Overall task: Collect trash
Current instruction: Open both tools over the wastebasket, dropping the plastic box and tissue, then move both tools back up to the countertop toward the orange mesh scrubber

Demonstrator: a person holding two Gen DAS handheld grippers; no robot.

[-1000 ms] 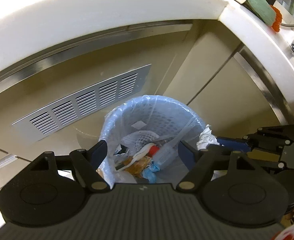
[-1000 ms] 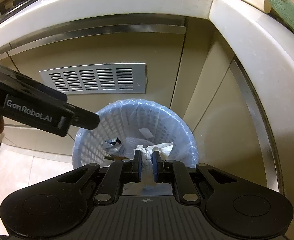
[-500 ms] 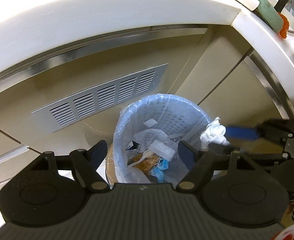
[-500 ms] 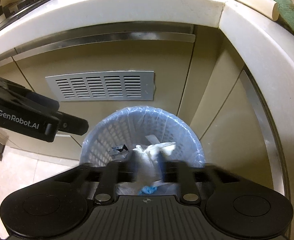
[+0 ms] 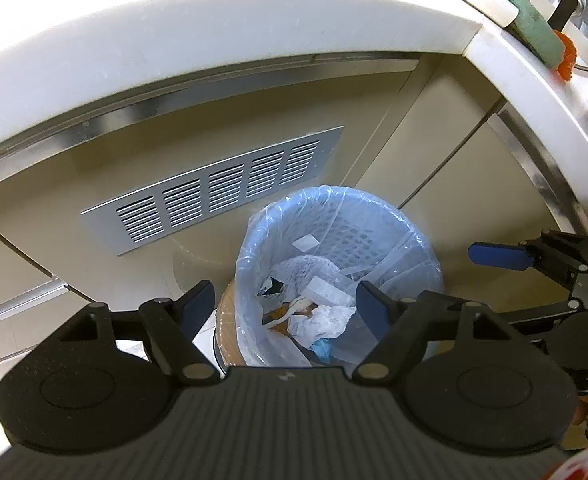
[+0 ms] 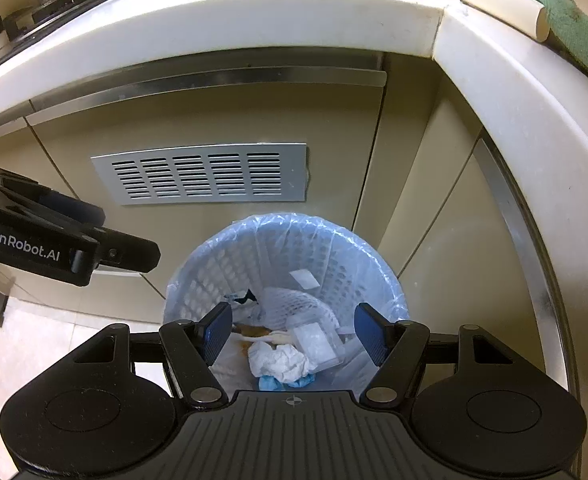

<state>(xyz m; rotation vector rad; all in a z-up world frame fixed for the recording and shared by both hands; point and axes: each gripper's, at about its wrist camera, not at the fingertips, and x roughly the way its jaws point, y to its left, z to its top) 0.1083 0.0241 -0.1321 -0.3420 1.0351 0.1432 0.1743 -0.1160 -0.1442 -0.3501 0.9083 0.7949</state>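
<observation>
A blue mesh waste bin (image 5: 358, 236) lined with a clear plastic bag stands on the floor against the cabinet corner. It holds several pieces of trash, with a crumpled white tissue (image 5: 322, 320) on top. My left gripper (image 5: 285, 296) hovers open above the bin with nothing between its fingers. In the right wrist view my right gripper (image 6: 293, 318) is also open and empty over the bin (image 6: 230, 276), and the tissue (image 6: 280, 360) lies below it. One blue pad (image 5: 494, 256) of the right gripper shows at the right of the left wrist view.
A metal vent grille (image 6: 202, 174) sits in the beige cabinet door behind the bin. The white counter edge (image 6: 254, 16) curves overhead, with a green cloth (image 6: 574, 36) and a stove (image 6: 34, 4) on it. A brown round object (image 5: 226, 320) stands left of the bin.
My right gripper went from shut on the white tissue to open, and the tissue dropped into the bin. The left gripper stayed open and hardly moved.
</observation>
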